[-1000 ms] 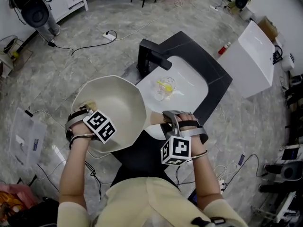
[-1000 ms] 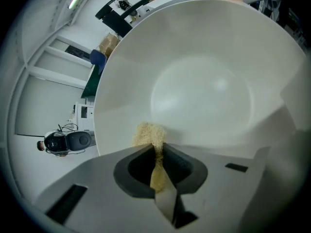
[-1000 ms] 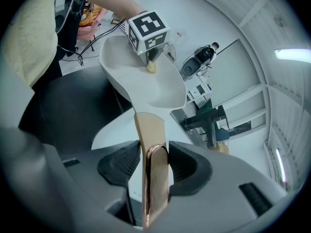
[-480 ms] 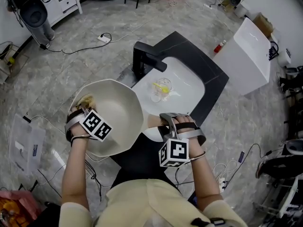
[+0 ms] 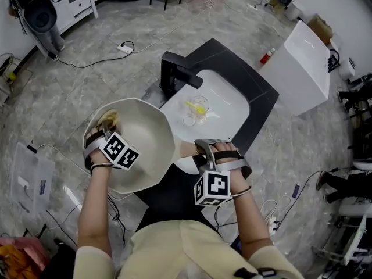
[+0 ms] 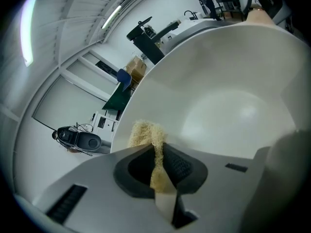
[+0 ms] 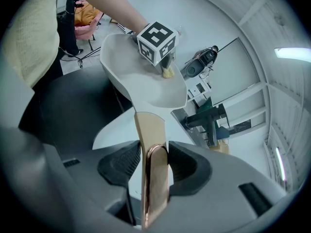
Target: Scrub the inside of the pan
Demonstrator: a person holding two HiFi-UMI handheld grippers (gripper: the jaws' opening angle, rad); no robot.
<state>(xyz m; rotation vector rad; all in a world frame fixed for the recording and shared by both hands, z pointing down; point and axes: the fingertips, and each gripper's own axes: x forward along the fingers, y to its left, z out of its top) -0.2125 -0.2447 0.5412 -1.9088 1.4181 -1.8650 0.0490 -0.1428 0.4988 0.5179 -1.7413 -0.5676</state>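
The left tongs (image 6: pixel 158 154) are clenched on a small yellowish sponge (image 6: pixel 144 132). It sticks out from between the pads and meets the pan (image 5: pixel 145 135) at the far left part of its inner wall, close under the rim. It seems to touch the wall, but how hard it presses I cannot tell, because the sponge tip is small in every view. The pan is white inside and is held in the air, tilted with its opening toward the person. It is in front of the body and just left of the sink (image 5: pixel 232 92), which is set in the dark table (image 5: pixel 264 100). To scrub well here, I think the sponge should go in overlapping arcs from this rim area down the wall to the flat bottom, and then around the rest of the wall, so that no strip is missed. The pressure should come from the wrist laying the sponge flat on the surface, not from the tips of the tongs, which could scratch the coating or slip over the rim. Further right, the right tongs (image 7: pixel 154 166) are grasping the gold handle (image 7: pixel 149 125) near its end, with one pad on each side. This hand must resist every stroke, since the long handle gives the pan much leverage and it may twist in the grip. Turning the pan a little toward the sponge may help for the near wall. A glass (image 5: pixel 199 109) stands in the sink, well apart from the work.
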